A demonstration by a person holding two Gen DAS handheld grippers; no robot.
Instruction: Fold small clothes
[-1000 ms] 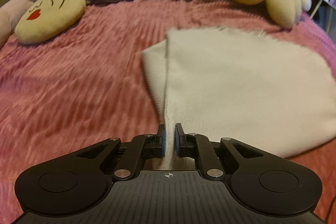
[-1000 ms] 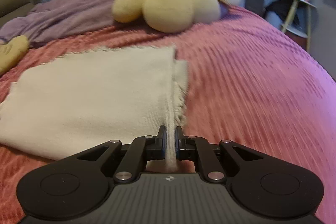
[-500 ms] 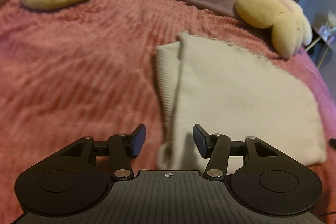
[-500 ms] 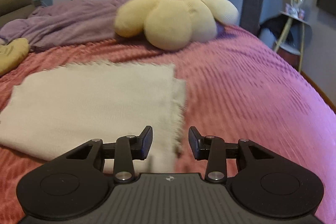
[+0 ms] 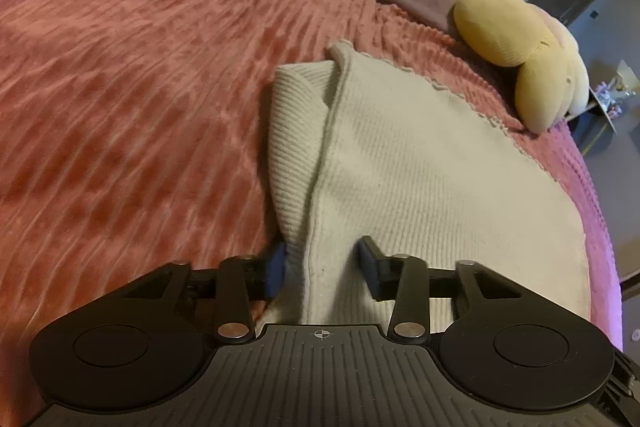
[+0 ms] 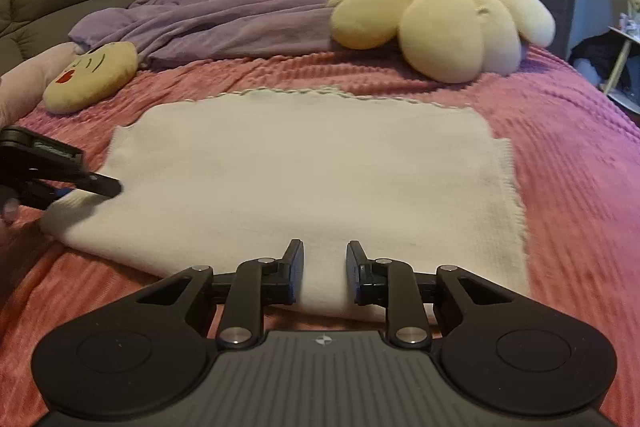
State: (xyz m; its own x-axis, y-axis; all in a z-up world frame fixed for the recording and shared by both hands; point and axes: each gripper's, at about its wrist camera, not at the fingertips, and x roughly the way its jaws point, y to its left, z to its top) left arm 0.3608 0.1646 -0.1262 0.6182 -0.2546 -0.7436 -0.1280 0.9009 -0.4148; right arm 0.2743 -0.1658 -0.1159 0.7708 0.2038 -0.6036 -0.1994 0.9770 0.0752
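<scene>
The cream knitted garment [image 6: 304, 179] is lying folded flat on the pink bedspread [image 6: 580, 187]. Both the left gripper [image 5: 322, 269] and right gripper [image 6: 324, 273] are closing, fabric between the jaws but not pinched.

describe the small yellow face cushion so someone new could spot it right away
On the pink ribbed bedspread, look far left, before the purple duvet. The small flat yellow cushion lies there; unlike the big yellow flower-shaped cushion, it has a kissing face with red lips.

Cream knit garment [image 6: 304, 179] folded flat on pink bedspread [image 6: 580, 187].
</scene>
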